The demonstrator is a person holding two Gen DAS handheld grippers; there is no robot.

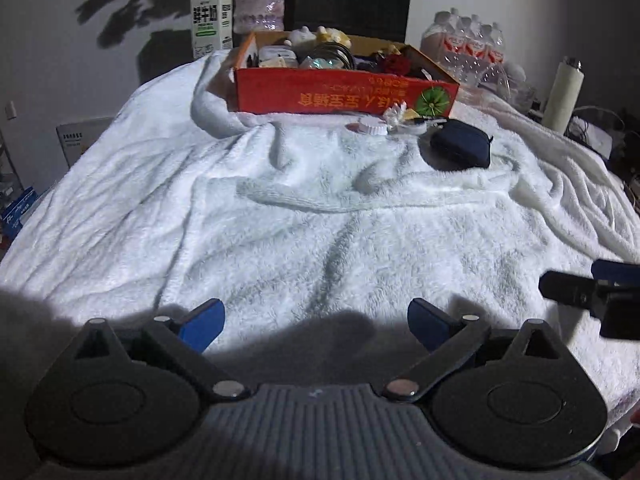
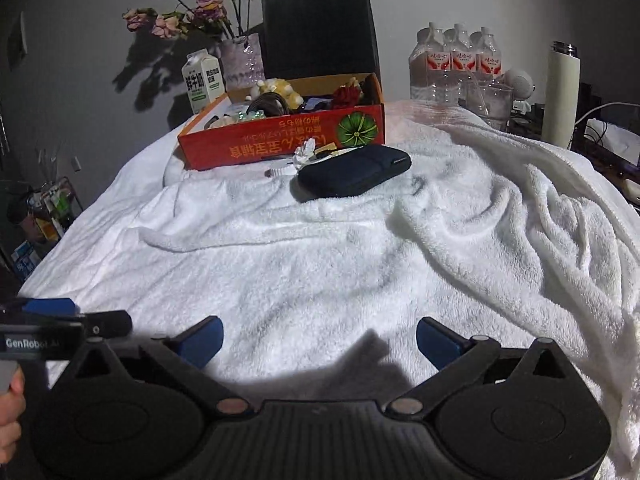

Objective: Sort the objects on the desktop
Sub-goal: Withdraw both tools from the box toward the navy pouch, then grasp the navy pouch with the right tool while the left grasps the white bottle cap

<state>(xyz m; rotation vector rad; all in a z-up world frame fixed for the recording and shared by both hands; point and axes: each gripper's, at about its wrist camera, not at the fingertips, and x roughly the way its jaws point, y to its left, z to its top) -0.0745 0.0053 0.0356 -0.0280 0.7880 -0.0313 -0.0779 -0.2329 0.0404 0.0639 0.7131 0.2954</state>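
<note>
A red cardboard box (image 1: 344,98) (image 2: 280,140) stands at the far side of the white towel, filled with several small items. In front of it lie a dark blue pouch (image 1: 460,148) (image 2: 354,174), a white round lid (image 1: 372,125) and a small white ornament (image 1: 396,116) (image 2: 305,151). My left gripper (image 1: 316,324) is open and empty, low over the near towel. My right gripper (image 2: 318,340) is open and empty, also near. Each gripper shows at the edge of the other's view: the right one (image 1: 588,292) and the left one (image 2: 76,320).
A white towel (image 1: 280,220) (image 2: 320,248) covers the table. Behind the box stand a milk carton (image 1: 212,20) (image 2: 202,80), a flower vase (image 2: 242,62), a black bag (image 2: 320,26), packed water bottles (image 1: 468,48) (image 2: 456,66) and a white flask (image 1: 564,92) (image 2: 560,96).
</note>
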